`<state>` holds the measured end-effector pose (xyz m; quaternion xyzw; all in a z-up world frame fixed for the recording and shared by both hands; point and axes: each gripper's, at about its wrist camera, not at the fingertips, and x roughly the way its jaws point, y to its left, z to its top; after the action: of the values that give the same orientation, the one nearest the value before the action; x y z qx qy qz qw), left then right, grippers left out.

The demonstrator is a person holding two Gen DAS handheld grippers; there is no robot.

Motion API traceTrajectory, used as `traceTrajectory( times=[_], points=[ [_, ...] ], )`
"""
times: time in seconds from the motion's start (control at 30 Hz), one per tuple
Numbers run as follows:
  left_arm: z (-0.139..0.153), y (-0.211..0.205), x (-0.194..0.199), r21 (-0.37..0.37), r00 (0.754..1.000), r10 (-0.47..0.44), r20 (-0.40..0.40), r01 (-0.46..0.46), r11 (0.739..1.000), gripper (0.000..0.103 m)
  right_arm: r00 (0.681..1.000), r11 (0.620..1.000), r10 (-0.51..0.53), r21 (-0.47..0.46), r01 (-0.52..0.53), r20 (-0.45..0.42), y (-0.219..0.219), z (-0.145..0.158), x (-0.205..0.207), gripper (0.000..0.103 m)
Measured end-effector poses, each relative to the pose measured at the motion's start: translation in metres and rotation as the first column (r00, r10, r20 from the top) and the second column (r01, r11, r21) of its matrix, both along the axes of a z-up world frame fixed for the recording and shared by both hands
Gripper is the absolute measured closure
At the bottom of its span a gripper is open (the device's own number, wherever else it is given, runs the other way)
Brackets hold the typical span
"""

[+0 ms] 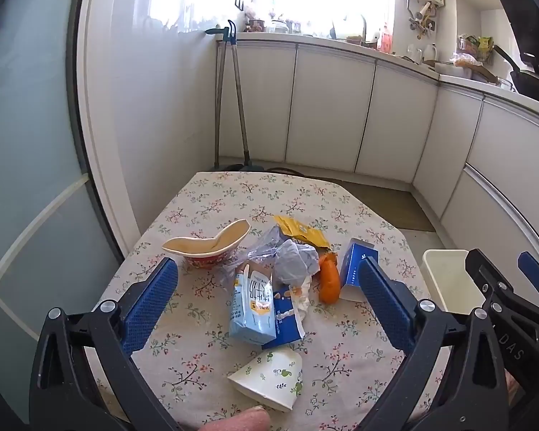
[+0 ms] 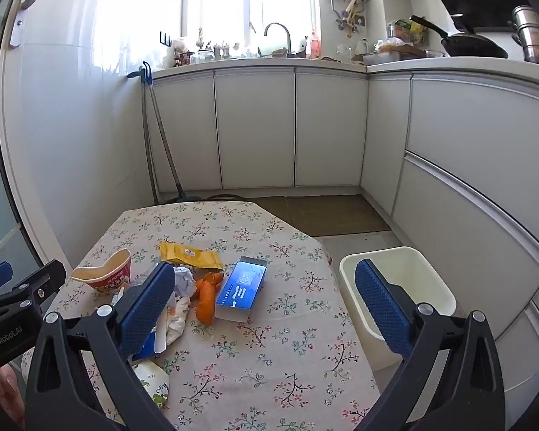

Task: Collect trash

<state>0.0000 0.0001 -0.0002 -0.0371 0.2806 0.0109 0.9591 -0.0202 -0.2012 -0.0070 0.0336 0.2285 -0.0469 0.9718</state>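
Hovering over counter | left gripper jaws wide apart, empty; right gripper jaws wide apart, empty | trash heaped mid-counter: milk carton, squashed noodle cup, paper cup, blue box, yellow wrapper | white bin beside counter, on floor

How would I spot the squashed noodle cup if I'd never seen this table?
Start at the floral tablecloth and find the litter heap in its middle. At the heap's edge nearest the glass door stands the noodle cup, upright. It alone has a red wall, and its cream rim is squashed into a heart shape.
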Motion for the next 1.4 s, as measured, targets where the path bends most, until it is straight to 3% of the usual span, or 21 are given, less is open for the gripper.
traceTrajectory(
  times=[1.23,1.4],
  points=[
    [-0.0096,-0.0033,0.0006,-0.013,1.0,0.003,-0.009,-0.003,1.0,0.007,1.0,1.0,0.006,0.004,-0.006,-0.007,0.0063,-0.0082,0.004,0.005],
    [-0.0088,-0.0011,0.0018,-0.052,1.0,0.006,-0.026,-0.007,0.999,0.007,1.0,1.0,0.008,0.003,-0.008,-0.014,0.0071,-0.0094,0.0044,0.005]
  ],
)
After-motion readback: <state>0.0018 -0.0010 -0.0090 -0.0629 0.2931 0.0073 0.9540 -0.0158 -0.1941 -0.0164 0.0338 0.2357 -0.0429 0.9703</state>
